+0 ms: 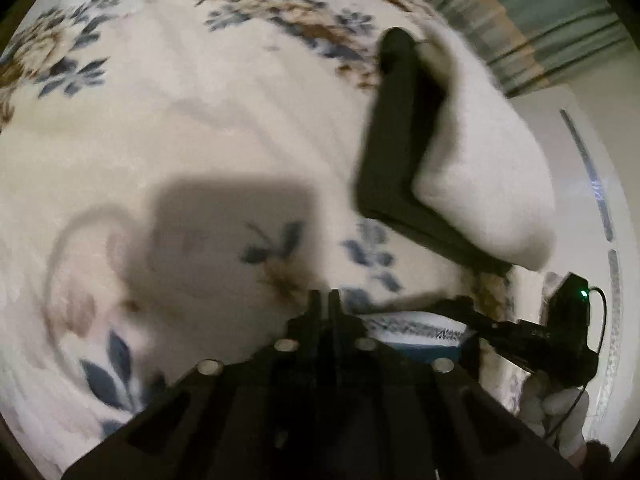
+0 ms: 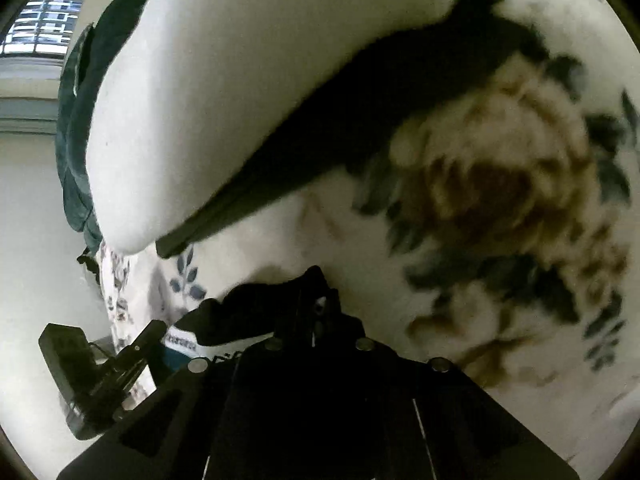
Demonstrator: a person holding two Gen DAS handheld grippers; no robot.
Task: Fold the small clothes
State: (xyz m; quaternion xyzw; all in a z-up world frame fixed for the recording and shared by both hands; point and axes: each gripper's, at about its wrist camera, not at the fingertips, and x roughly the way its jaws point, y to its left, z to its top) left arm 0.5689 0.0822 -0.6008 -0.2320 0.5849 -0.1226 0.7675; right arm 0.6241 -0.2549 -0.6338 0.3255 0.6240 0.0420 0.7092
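A black garment point(image 1: 394, 152) lies on the floral bedspread point(image 1: 200, 128), bent in an L shape, partly under a white pillow point(image 1: 484, 160). In the right wrist view the same black garment point(image 2: 360, 120) runs under the white pillow point(image 2: 224, 92). My left gripper point(image 1: 325, 300) has its fingers together, with nothing between them that I can make out. My right gripper point(image 2: 318, 284) is shut, and a black and white patterned cloth point(image 2: 224, 328) lies right at its left side; whether it is pinched is hidden. The right gripper also shows at the lower right of the left wrist view point(image 1: 472, 312), over a patterned cloth point(image 1: 416, 330).
The bed edge point(image 1: 520, 320) drops to a pale floor on the right of the left wrist view. A dark green blanket point(image 2: 76, 120) hangs behind the pillow. A window with blinds point(image 2: 44, 12) is at the far left.
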